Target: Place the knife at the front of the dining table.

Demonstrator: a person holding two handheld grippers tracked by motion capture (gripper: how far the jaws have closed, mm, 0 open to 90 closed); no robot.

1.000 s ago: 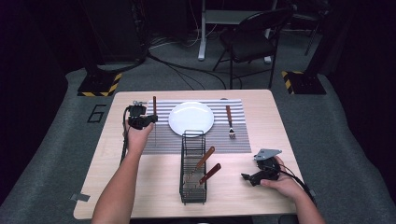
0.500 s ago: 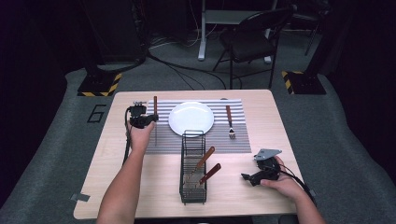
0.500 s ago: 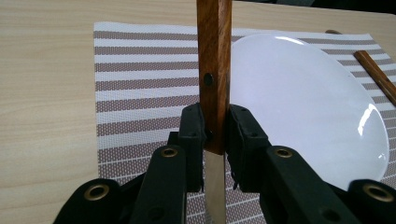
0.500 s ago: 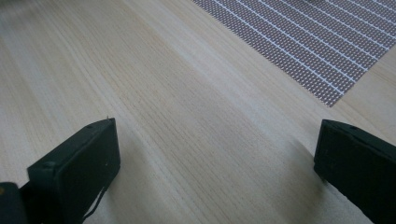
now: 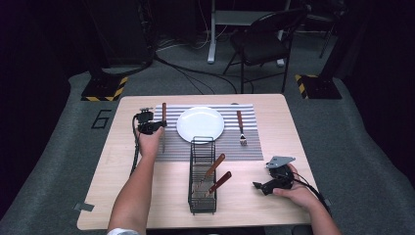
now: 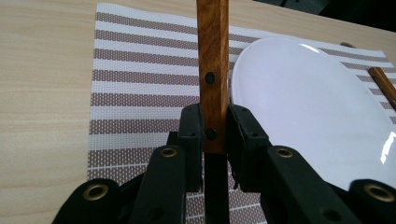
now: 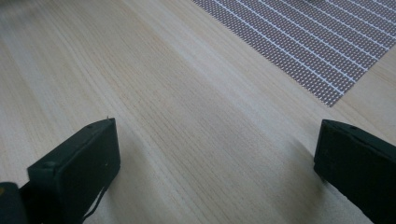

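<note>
Your left gripper pinches the wooden-handled knife at the round white plate's nine o'clock; release crooked and it skids onto the plate. Your right gripper rests spread, empty.

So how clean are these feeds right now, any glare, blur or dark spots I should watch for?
High view: the table is evenly lit, the room behind it falls to black. Left gripper view: a bright glare streak on the white plate, the wooden handle is sharp. Right gripper view: the jaw tips look soft, the placemat weave stays crisp, and a faint shadow lies under the jaws.
</note>
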